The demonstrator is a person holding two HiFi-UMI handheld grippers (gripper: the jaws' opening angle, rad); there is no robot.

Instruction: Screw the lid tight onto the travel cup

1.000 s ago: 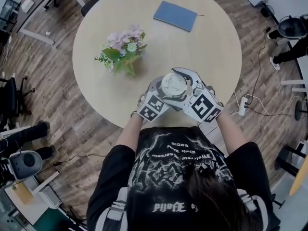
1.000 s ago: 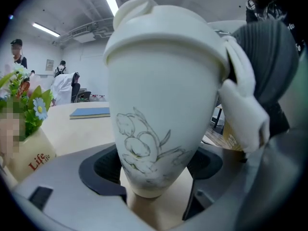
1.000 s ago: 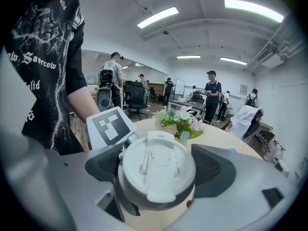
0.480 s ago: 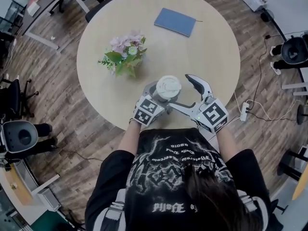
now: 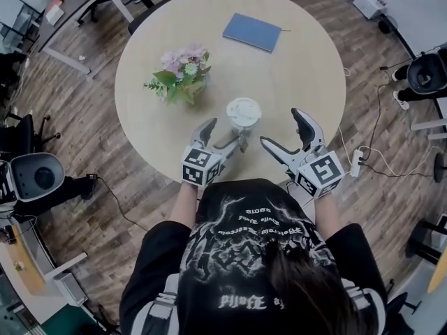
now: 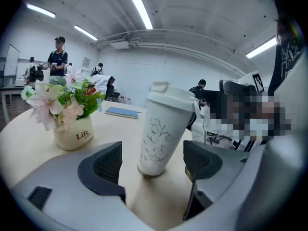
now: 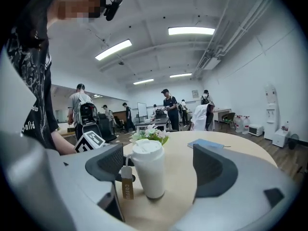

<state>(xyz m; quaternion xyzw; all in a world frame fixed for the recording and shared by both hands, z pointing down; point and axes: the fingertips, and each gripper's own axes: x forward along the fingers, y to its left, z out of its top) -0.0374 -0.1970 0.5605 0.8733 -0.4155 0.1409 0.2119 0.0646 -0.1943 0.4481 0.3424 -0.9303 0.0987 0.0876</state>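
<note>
My left gripper [image 6: 154,163] has its jaws spread wide with nothing clamped. The travel cup [image 6: 161,134] stands upright on the desk [image 5: 300,68] just beyond the pads, touching neither. My right gripper [image 7: 161,171] is the same: jaws apart, the cup framed in the gap but clear of both pads. From the head view the cup sits near the desk's near edge, between my two grippers, with its lid [image 5: 243,110] on top.

Only the left gripper view shows the flower line drawing [image 6: 155,131] on the cup's wall and the word "Life" on the white flower pot [image 6: 72,134]. Only the right gripper view shows the brown hang tag [image 7: 126,189] dangling from a loop at the cup's side. Only the head view shows the desk to be round.

Count: two grippers, one cup, one lid, one tag, one pot of flowers left of the cup, and one blue notebook [image 5: 253,31] at the far side of the desk.
</note>
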